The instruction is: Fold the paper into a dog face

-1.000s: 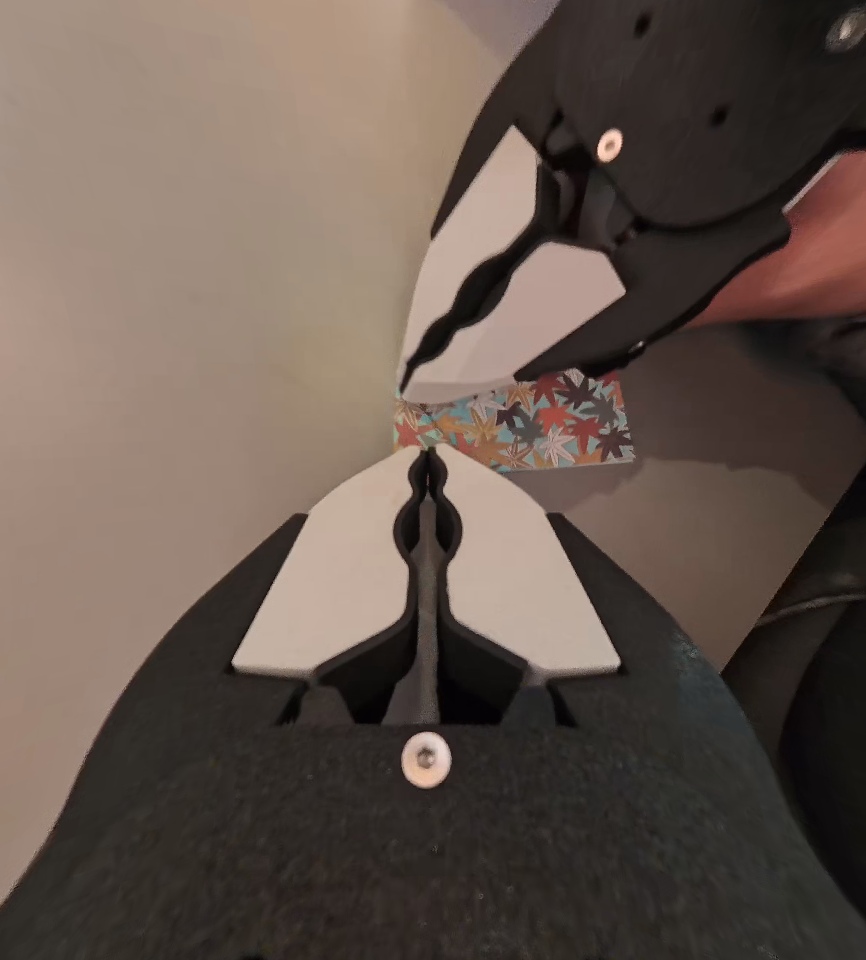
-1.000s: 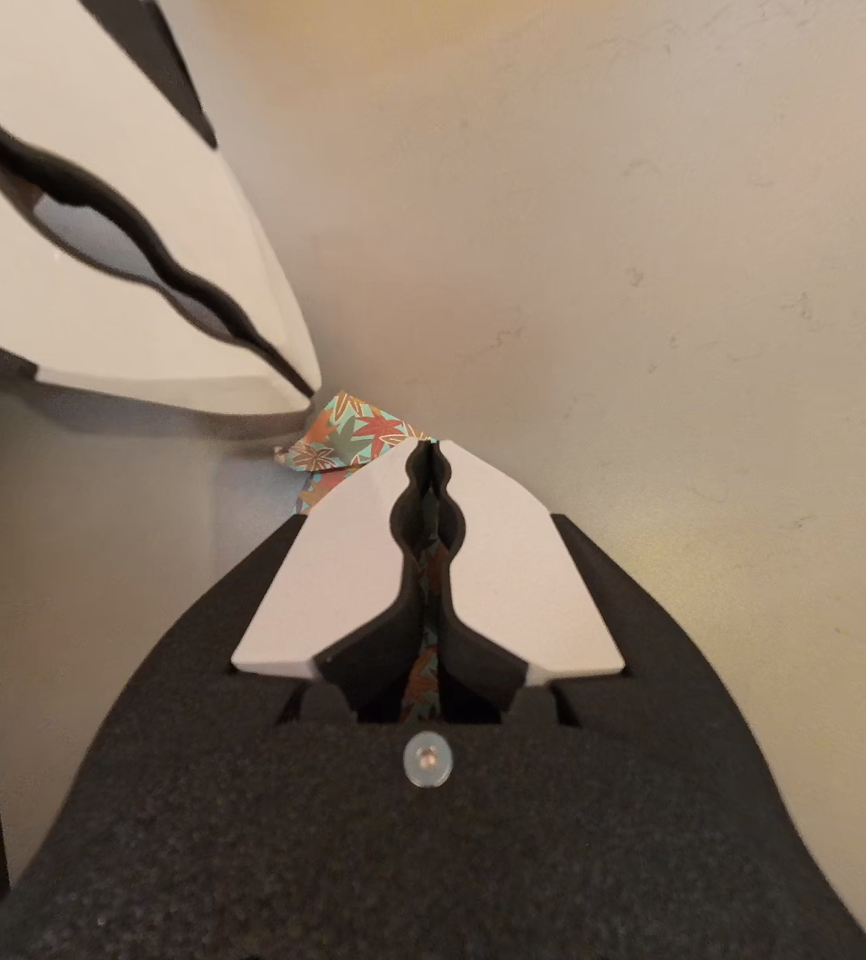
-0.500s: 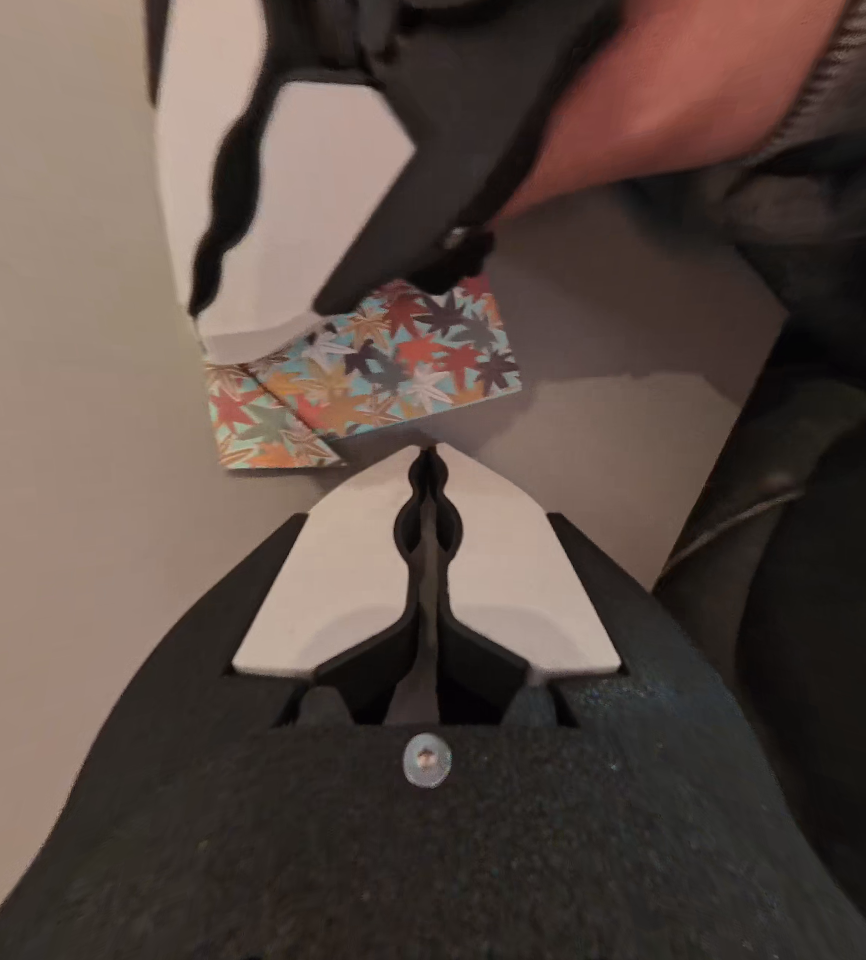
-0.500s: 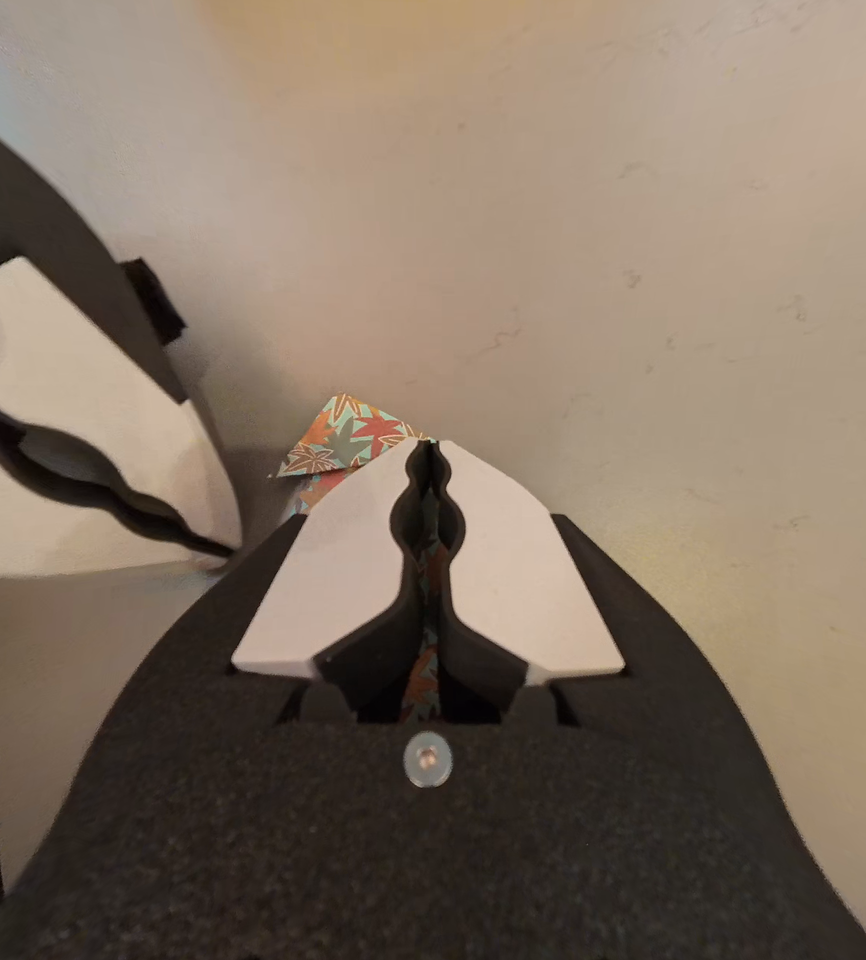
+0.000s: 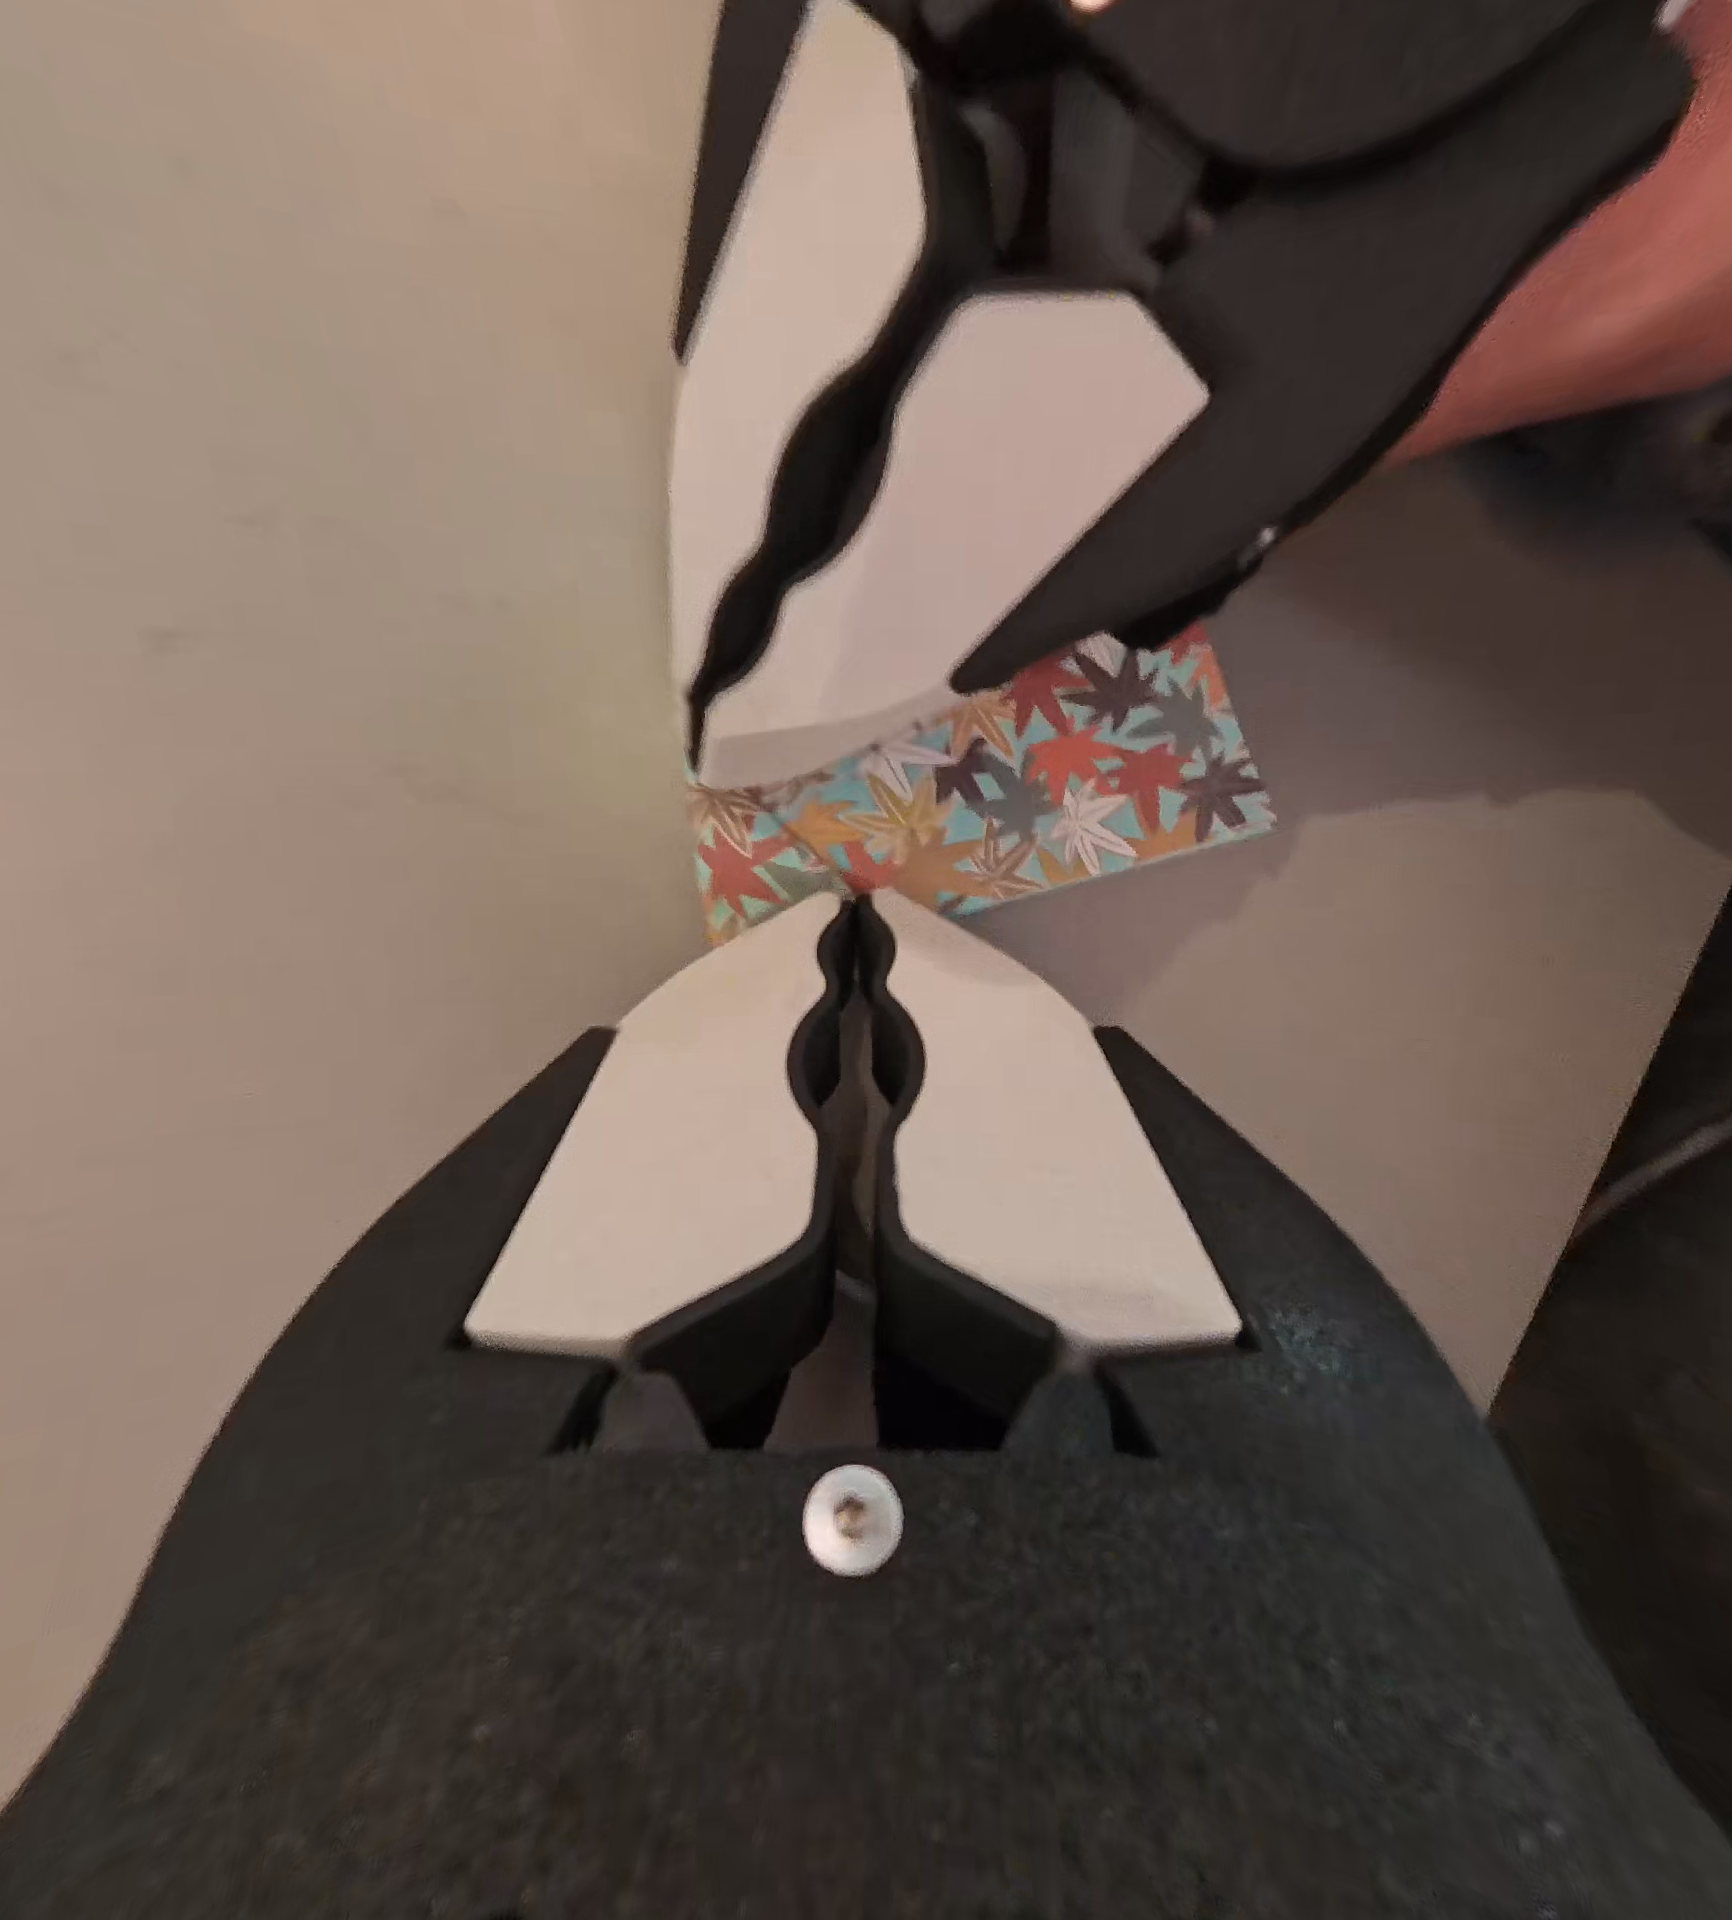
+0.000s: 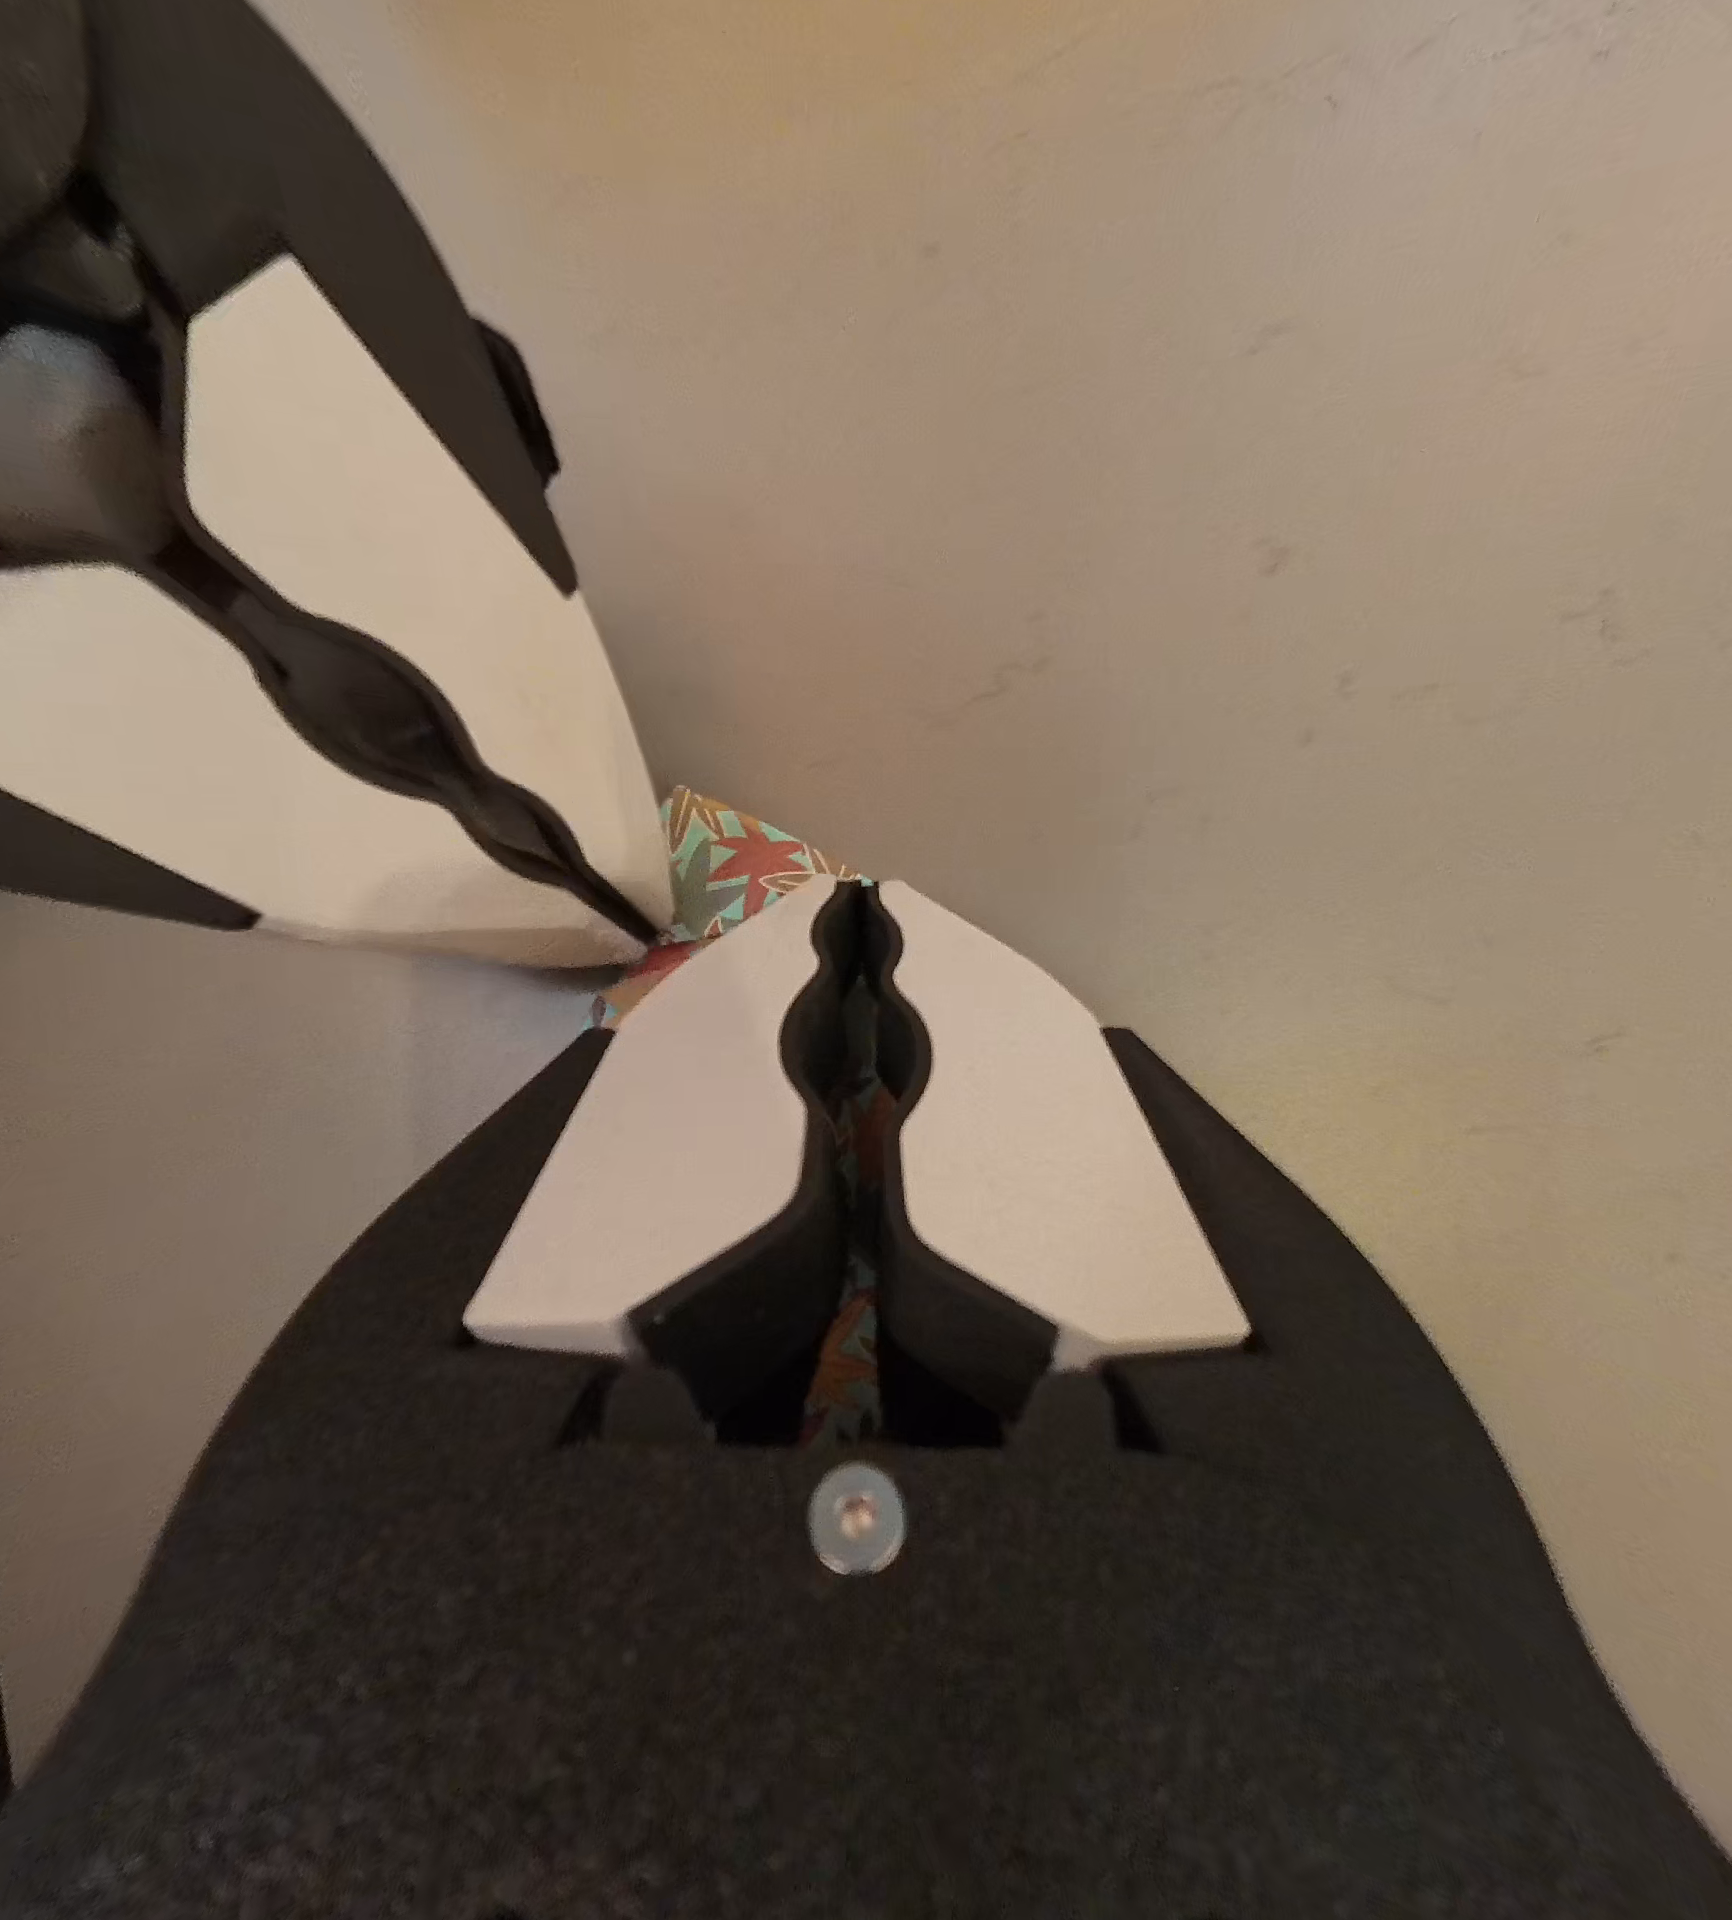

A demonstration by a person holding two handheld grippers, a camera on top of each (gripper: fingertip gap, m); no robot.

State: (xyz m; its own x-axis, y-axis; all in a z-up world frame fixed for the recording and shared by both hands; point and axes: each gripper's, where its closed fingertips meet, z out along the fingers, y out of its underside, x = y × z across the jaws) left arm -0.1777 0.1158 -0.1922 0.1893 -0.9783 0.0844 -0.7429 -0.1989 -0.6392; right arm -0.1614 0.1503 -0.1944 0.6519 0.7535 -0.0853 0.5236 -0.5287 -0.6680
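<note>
Leaf-print folded paper (image 5: 987,821) lies on the beige counter (image 5: 270,623). Left claw (image 5: 854,906) pressed together, tip at the paper's near edge. Only the right wrist view shows paper running between the closed right claw (image 6: 860,883), pinched there.

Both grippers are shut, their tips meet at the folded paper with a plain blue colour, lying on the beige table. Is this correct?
One detail is wrong: the folded paper is not plain blue. The left wrist view shows a print of red, orange, white and dark leaves on turquoise. The rest holds: the left gripper and the right gripper are shut, tips at the paper on the beige table.
</note>
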